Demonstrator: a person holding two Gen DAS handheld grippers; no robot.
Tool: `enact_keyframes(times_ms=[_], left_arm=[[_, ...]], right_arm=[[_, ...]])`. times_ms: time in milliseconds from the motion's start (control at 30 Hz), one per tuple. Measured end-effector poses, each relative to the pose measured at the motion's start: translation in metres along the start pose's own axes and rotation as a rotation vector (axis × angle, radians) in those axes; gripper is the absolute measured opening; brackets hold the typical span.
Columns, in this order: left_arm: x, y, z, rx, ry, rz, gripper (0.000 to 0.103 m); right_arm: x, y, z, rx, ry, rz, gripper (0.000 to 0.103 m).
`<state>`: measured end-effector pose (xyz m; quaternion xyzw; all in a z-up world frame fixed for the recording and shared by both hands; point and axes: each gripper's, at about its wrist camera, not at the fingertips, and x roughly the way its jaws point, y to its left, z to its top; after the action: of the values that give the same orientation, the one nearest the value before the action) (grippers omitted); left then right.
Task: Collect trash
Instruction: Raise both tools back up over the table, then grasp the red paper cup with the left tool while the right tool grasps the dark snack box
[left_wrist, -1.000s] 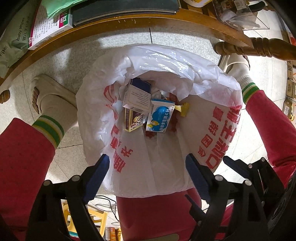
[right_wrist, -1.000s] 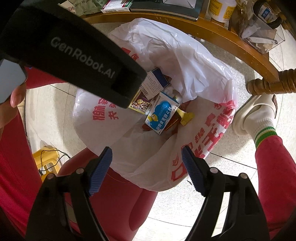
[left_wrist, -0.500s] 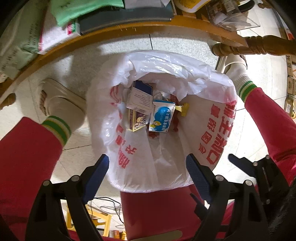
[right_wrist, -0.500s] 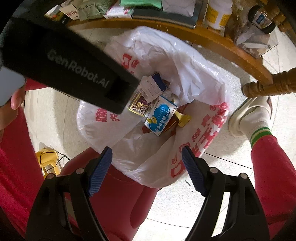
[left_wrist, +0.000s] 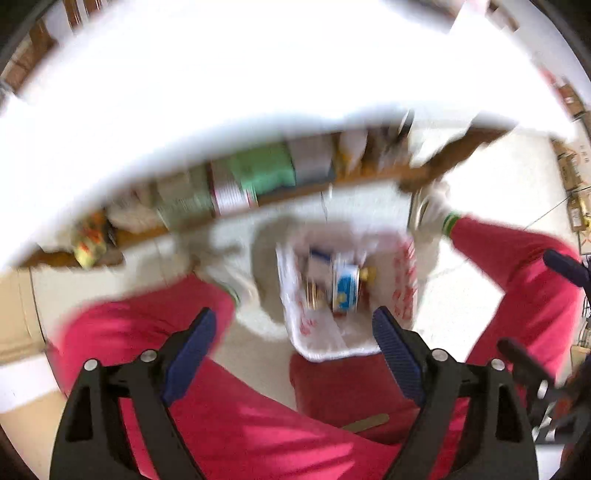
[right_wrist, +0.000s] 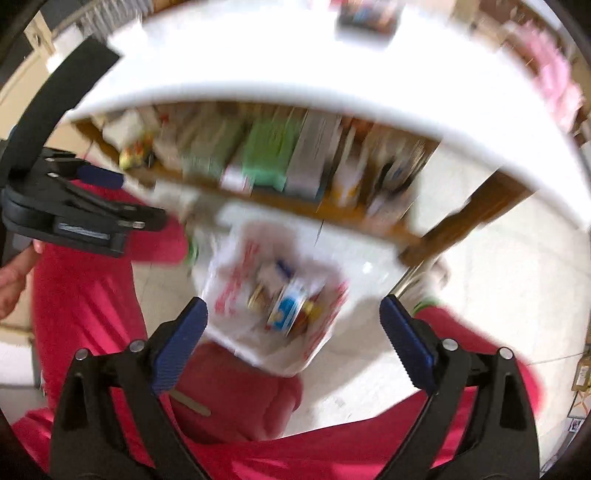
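Both frames blurred; left gripper (left_wrist: 293, 330) and right gripper (right_wrist: 293, 325) wide, just opened further, holding nothing, above white trash bag (left_wrist: 347, 295) at lower centre, packets inside, likely freed for next trash on white surface (right_wrist: 295, 62) above.

Nothing legible anywhere, owing to blur. Red printed characters on the white trash bag (left_wrist: 404, 291), smeared past reading.

White red-lettered bag (left_wrist: 404, 291), crimson trousers (left_wrist: 524, 280)
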<state>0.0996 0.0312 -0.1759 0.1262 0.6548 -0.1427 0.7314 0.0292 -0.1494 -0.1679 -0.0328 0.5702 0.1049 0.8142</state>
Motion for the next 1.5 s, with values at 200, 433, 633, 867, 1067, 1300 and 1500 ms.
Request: enact_keyframes(times_ms=[200, 433, 633, 867, 1067, 1300, 1500], left_arm=[[-0.135, 0.002, 0.047, 0.082, -0.193, 0.004, 0.095], [-0.213, -0.018, 0.106, 0.19, -0.203, -0.009, 0.095], [-0.229, -0.017, 0.162, 0.201, -0.17, -0.017, 0.095], [-0.208, -0.016, 0.228, 0.223, -0.096, 0.013, 0.095], [-0.175, -0.017, 0.263, 0.244, -0.036, 0.003, 0.095], [-0.135, -0.021, 0.292, 0.278, 0.015, 0.007, 0.095], [-0.096, -0.017, 0.314, 0.279, 0.069, -0.011, 0.095]], right_arm=[[-0.113, -0.039, 0.056, 0.032, -0.195, -0.023, 0.094], [-0.207, -0.066, 0.101, 0.056, -0.37, -0.05, 0.096], [-0.255, -0.077, 0.131, 0.066, -0.477, -0.059, 0.096], [-0.277, -0.089, 0.168, 0.064, -0.544, -0.073, 0.096], [-0.25, -0.102, 0.197, 0.103, -0.497, -0.064, 0.096], [-0.198, -0.106, 0.22, 0.118, -0.4, -0.052, 0.096], [-0.143, -0.106, 0.233, 0.123, -0.291, -0.02, 0.096]])
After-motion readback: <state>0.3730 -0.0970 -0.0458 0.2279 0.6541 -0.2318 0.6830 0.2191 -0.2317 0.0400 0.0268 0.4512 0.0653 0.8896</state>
